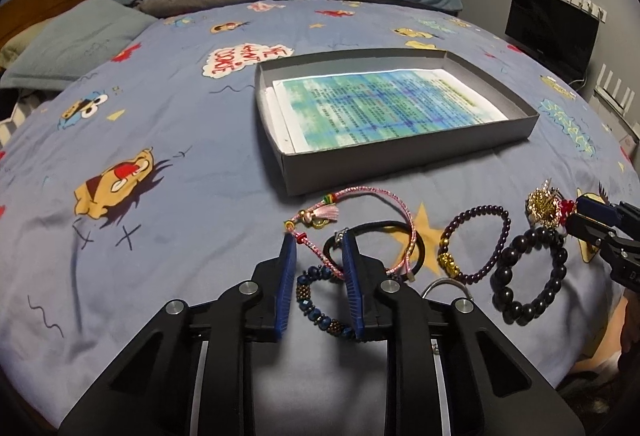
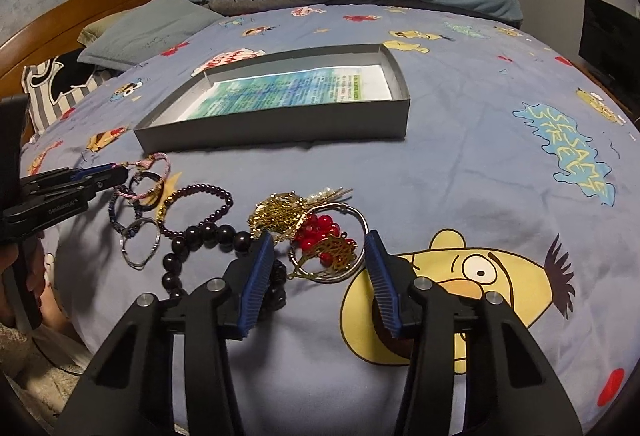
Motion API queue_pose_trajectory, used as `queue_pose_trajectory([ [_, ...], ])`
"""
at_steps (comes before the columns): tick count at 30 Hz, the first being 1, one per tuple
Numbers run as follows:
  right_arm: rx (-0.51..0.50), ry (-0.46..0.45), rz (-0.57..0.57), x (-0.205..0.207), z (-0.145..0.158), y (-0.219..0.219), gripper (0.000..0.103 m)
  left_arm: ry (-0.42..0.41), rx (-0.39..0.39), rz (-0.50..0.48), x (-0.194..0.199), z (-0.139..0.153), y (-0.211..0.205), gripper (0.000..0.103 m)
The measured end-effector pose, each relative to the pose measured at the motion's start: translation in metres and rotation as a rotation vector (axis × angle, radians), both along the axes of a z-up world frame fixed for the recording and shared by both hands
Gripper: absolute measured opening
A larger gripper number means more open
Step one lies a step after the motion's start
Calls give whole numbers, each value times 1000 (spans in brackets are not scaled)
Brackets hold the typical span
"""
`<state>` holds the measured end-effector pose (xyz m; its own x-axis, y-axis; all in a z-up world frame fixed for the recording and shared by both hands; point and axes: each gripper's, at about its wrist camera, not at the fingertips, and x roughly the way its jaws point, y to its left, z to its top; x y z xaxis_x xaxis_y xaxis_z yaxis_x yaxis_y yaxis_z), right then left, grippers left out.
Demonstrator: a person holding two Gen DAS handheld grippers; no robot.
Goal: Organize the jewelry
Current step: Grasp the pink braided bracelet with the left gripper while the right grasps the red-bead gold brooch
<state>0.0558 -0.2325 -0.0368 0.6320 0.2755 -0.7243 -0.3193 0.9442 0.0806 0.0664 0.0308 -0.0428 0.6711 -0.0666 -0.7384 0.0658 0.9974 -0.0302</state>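
Left gripper [image 1: 320, 242]: jaws moderately apart, straddling the blue and bronze beaded bracelet [image 1: 320, 300] and a strand of the pink braided cord bracelet [image 1: 372, 211]; contact cannot be confirmed. Right gripper [image 2: 318, 242]: jaws wide apart, flanking the silver hoop with red beads and gold filigree [image 2: 328, 248]; left pad lies against the large black bead bracelet [image 2: 208, 236]. All lie on the blue cartoon-print bedspread [image 1: 160, 123], near the shallow grey cardboard tray [image 1: 400, 155].
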Motion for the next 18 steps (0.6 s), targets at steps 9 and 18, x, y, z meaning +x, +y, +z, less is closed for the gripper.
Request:
queue_pose_trajectory([
  [9,11,30,-18,0,-2,-3,18,-3,3,-11,-1,2,-1,16],
  [18,11,3,-13,-4,3,-6,12,-16,2,-27,-3,5,-2,4],
])
